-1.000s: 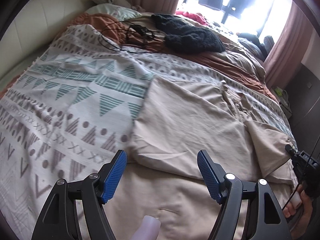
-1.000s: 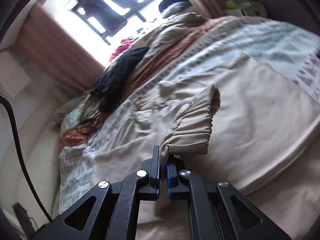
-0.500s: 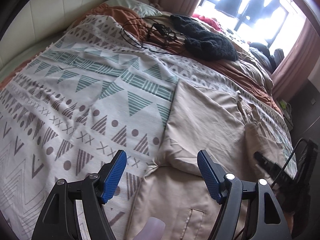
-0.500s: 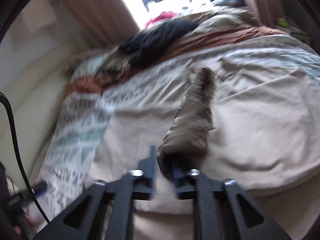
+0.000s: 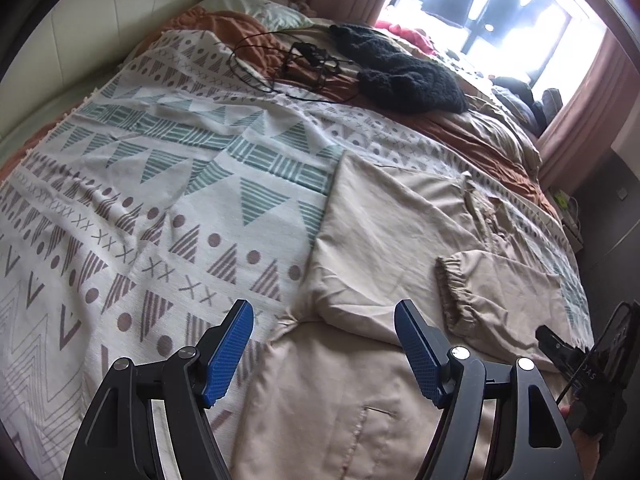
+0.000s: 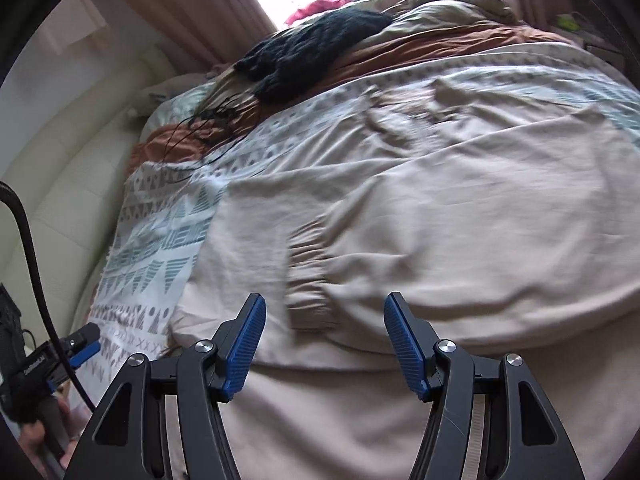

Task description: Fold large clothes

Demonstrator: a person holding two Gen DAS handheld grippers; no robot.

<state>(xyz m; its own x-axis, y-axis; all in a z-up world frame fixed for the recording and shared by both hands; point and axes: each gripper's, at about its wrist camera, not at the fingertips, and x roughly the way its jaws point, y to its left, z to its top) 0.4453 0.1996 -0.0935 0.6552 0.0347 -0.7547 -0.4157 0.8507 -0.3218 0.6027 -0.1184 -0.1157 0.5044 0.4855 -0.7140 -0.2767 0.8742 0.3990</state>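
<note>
The beige garment (image 6: pixel 420 240) lay beyond the right gripper (image 6: pixel 324 344), whose empty jaws were opening. The left gripper (image 5: pixel 324 350) gaped wide above a patterned bedspread (image 5: pixel 160 200) near the window (image 5: pixel 500 12).

Left gripper (image 5: pixel 324 346) and right gripper (image 6: pixel 325 342): black skeletal arms with triangular cut-outs, silver screws, blue ribbed pads (image 5: pixel 228 354), and a black cable (image 6: pixel 30 248).

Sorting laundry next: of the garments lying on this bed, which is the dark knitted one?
The black chunky-knit sweater at the far side near the window, on the rust-orange duvet. The beige elastic-cuffed garment lies flat nearby; the red garment sits by the window.
</note>
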